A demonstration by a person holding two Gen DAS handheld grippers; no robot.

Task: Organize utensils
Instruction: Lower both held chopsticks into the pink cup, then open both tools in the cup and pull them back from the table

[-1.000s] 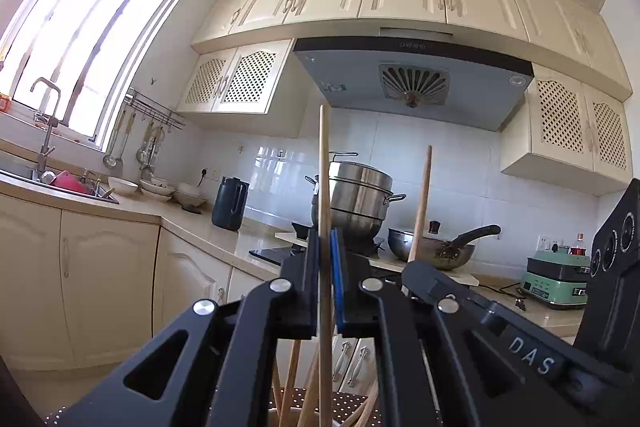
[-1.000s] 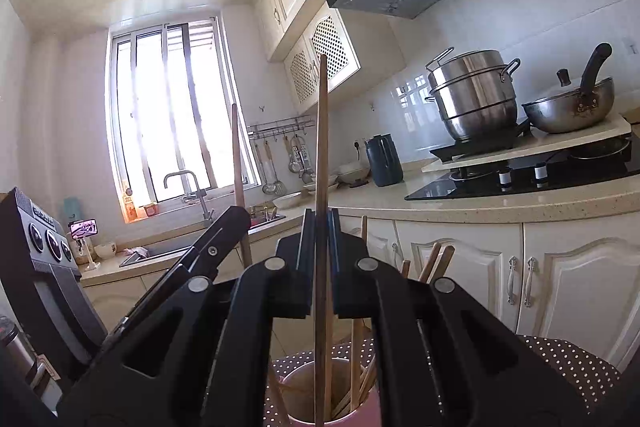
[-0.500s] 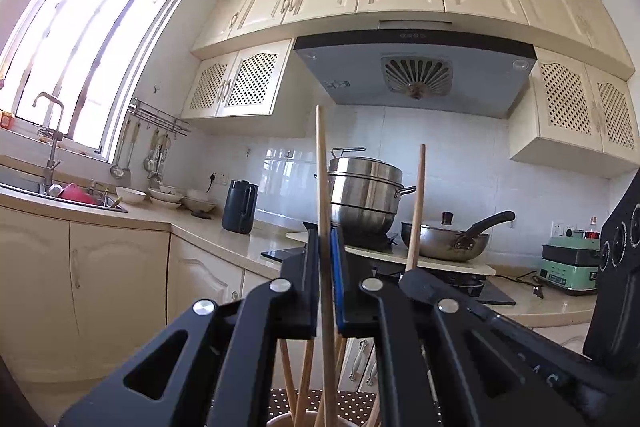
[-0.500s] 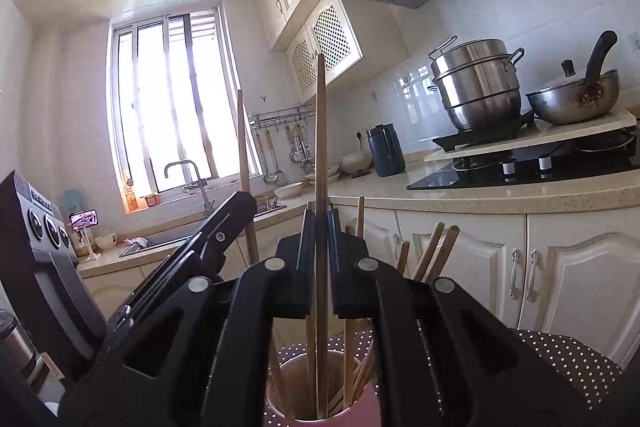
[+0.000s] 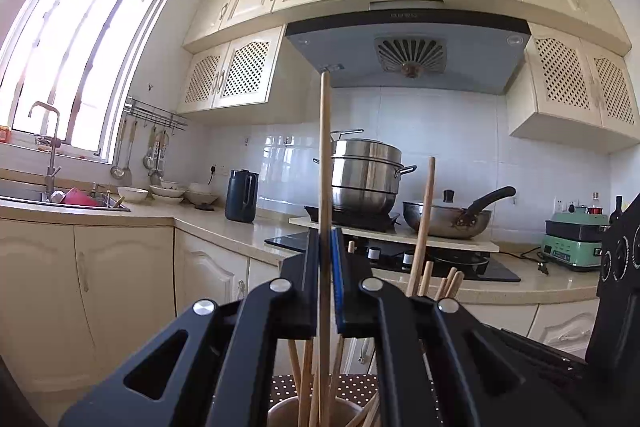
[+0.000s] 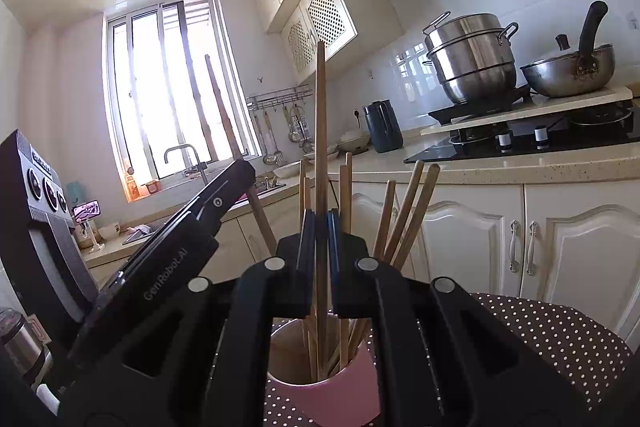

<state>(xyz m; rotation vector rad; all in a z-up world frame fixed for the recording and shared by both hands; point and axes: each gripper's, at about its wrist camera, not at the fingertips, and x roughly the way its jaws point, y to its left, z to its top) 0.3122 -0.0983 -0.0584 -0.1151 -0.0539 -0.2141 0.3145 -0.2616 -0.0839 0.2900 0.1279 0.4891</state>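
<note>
Left wrist view: the left gripper (image 5: 325, 279) is clamped on a long upright wooden chopstick (image 5: 325, 155), its lower end among other sticks in a round cup (image 5: 280, 411); a steel stacked steamer pot (image 5: 366, 175) stands behind on the counter.

Right wrist view: the right gripper (image 6: 321, 255) pinches another upright wooden stick (image 6: 320, 131) reaching into the pink cup (image 6: 340, 397) on a brown polka-dot cloth (image 6: 560, 331); the left gripper's black body (image 6: 180, 251) crowds in beside it.

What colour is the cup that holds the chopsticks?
Pink, seen best in the right wrist view: cup.
</note>
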